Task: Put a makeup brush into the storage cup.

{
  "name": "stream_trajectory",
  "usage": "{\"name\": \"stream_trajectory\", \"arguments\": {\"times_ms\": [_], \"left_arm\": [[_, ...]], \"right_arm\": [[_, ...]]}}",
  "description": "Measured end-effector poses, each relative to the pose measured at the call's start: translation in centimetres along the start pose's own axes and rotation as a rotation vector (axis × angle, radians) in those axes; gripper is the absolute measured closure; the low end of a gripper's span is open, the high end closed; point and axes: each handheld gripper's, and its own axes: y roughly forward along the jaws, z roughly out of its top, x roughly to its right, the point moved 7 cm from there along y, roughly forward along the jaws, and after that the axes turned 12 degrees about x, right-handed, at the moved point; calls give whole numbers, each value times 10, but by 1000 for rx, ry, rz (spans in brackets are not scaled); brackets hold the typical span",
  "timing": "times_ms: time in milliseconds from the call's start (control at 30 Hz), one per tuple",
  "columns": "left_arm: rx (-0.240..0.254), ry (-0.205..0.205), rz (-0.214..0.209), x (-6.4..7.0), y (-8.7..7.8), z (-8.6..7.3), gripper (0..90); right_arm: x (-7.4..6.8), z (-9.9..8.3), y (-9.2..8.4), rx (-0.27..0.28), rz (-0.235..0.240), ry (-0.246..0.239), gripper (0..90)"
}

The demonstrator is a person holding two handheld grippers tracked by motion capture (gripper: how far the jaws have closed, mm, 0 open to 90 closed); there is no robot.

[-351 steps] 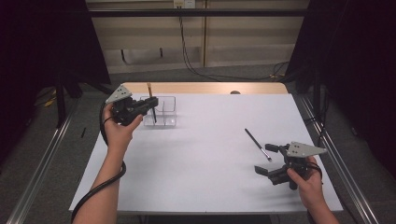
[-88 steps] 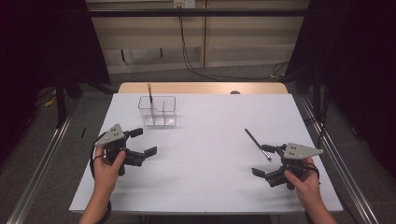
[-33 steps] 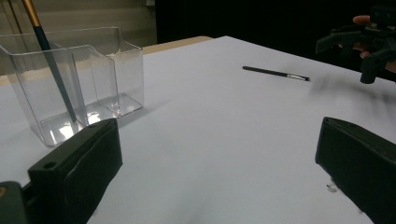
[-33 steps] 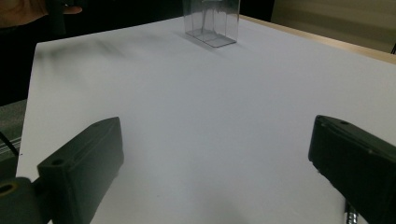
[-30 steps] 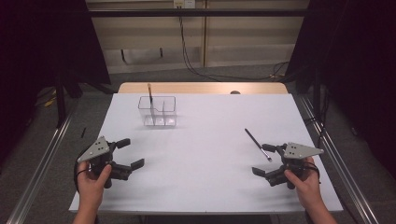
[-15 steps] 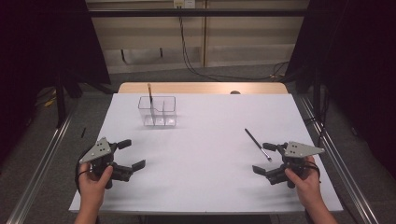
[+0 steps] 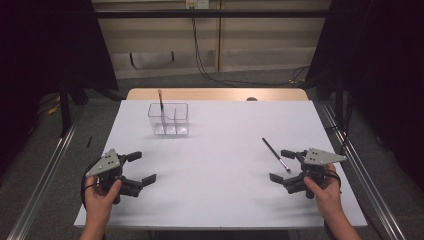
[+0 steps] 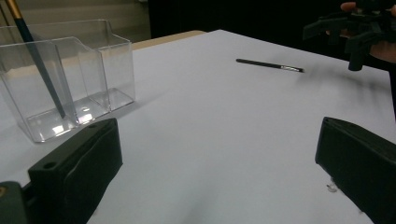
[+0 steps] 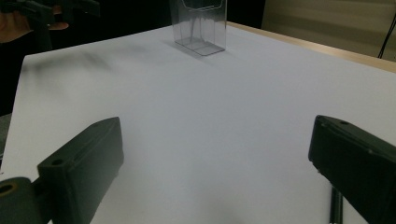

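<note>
Grippers sit wide open at the lower corners, left gripper [image 7: 141, 167] and right gripper [image 7: 282, 166]; brush [image 7: 276, 155] lies just beside the right one; bare table [image 7: 215, 150] stretches between them.

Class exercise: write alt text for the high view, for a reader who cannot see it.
Two hand-held grippers, left gripper and right gripper, rest open at the near corners of a white table. A black brush lies by the right one; a clear organizer holds another brush.

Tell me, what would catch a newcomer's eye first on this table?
Probably the two black open-jawed tools: the left gripper and the right gripper, each held low at a near corner of the white table. Next, the clear box at the far left with a brush standing in it, and a dark brush lying beside the right gripper.
</note>
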Motion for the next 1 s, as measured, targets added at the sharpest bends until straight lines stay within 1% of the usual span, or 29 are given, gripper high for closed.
{"name": "stream_trajectory", "arguments": {"times_ms": [67,100,167,233,400,567,667,700,767,833,967,1000], "left_arm": [[3,-3,-6,1,1,0,5],[-3,4,-2,1,1,0,5],[6,-4,-5,2,1,1,5],[5,-1,-3,1,0,1,5],[7,-4,-6,1,0,1,5],[5,-4,-7,2,0,1,5],[3,-8,-10,2,0,0,5],[-1,0,-9,2,0,0,5],[2,-7,-11,2,0,0,5],[-1,-1,-13,2,0,0,5],[-3,-4,-20,4,1,-1,5],[-7,3,-20,3,2,-1,5]], "right_arm": [[2,0,0,1,-8,1,27],[2,0,0,1,-9,1,27],[4,0,0,-1,-15,2,27],[5,0,1,-2,-20,1,27],[10,1,3,-15,-64,6,27],[17,1,5,-41,-104,7,27],[20,-1,7,-61,-114,2,27],[20,-2,8,-66,-117,3,27],[22,-2,9,-71,-123,4,26],[24,-2,10,-76,-127,4,26],[27,-1,13,-83,-134,-1,25],[28,-1,13,-87,-135,-2,25]]}}
